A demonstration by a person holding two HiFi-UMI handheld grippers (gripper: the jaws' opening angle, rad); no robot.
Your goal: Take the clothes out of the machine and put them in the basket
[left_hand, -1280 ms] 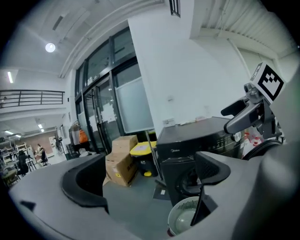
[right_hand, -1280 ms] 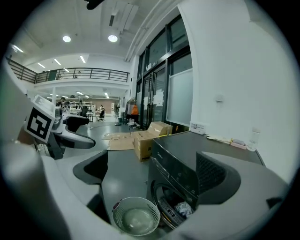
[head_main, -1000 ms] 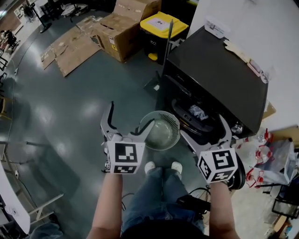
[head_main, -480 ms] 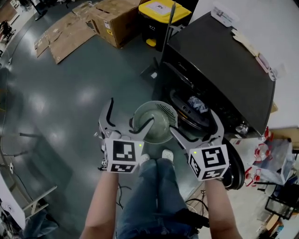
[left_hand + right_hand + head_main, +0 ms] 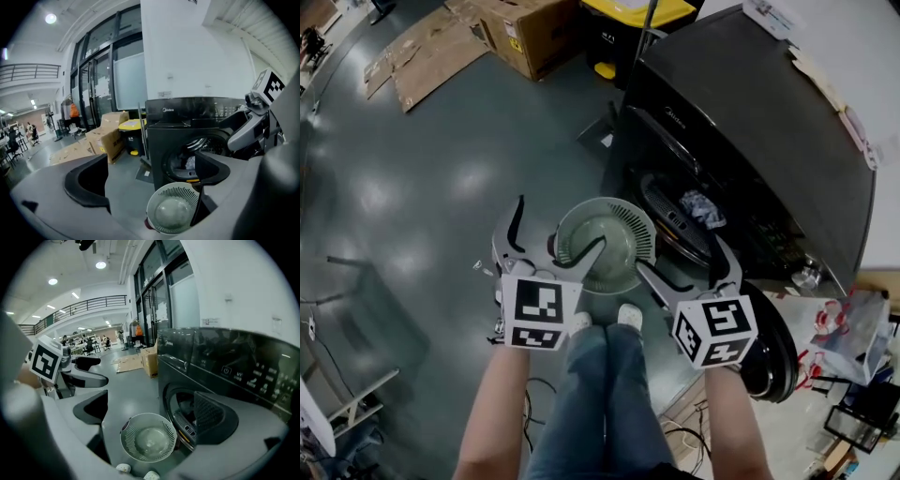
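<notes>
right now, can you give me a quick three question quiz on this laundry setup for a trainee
1. True or false: the basket on the floor is empty.
2. Where do the clothes lie? A) in the basket B) inside the washing machine C) on the floor
3. Fill in: the jaws of the left gripper and the right gripper both stand ____, with nothing held.

Key: 1 true; 2 B; 3 open.
</notes>
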